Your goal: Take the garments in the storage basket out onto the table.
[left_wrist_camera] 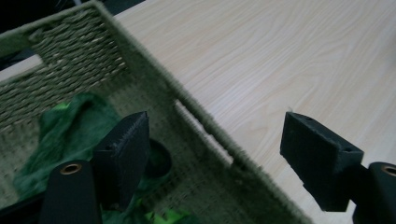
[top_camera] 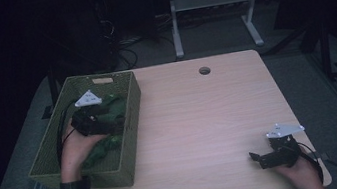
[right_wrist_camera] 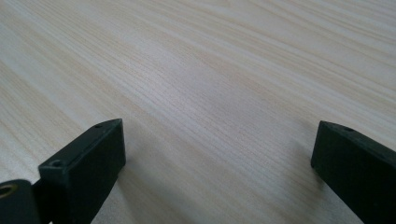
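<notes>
A woven green basket stands on the left part of the light wooden table. Crumpled green cloth lies in it. My left gripper hovers inside the basket by its right wall, held by a hand in a plaid sleeve. In the left gripper view its jaws stand wide apart across the basket wall, one over the cloth, the other over the tabletop, touching nothing. My right gripper rests near the table's front right corner, its jaws wide open over bare wood.
A small dark round thing lies on the basket floor beside the cloth. A round cable hole is at the table's far edge. Behind the table stand white frame legs and cables on a dark floor.
</notes>
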